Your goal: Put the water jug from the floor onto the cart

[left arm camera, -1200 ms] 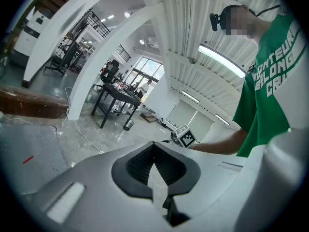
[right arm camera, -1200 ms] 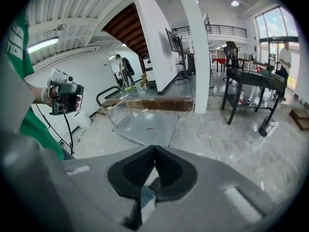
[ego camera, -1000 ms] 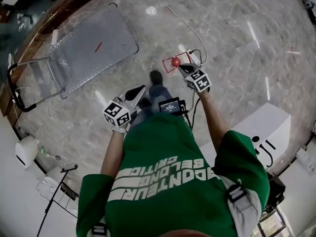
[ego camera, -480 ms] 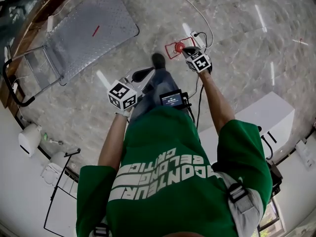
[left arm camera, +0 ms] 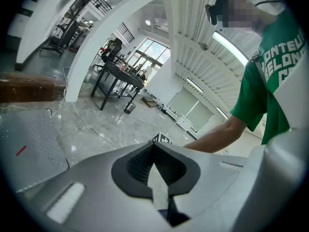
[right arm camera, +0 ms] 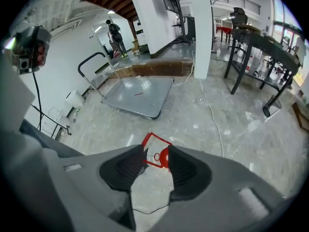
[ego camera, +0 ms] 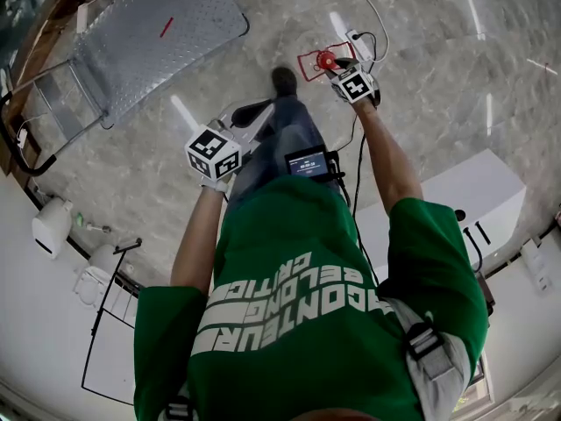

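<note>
Red-capped water jug point(right arm camera: 163, 157) stands on the floor point(right arm camera: 231, 129), framed between the jaws of the right gripper point(right arm camera: 155, 153), which have just been opening without touching it, while the left gripper point(left arm camera: 154, 148) is closed and empty.

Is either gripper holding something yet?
No. The right gripper has just been opening above the water jug's red top, touching nothing; the left gripper is shut, empty.
</note>
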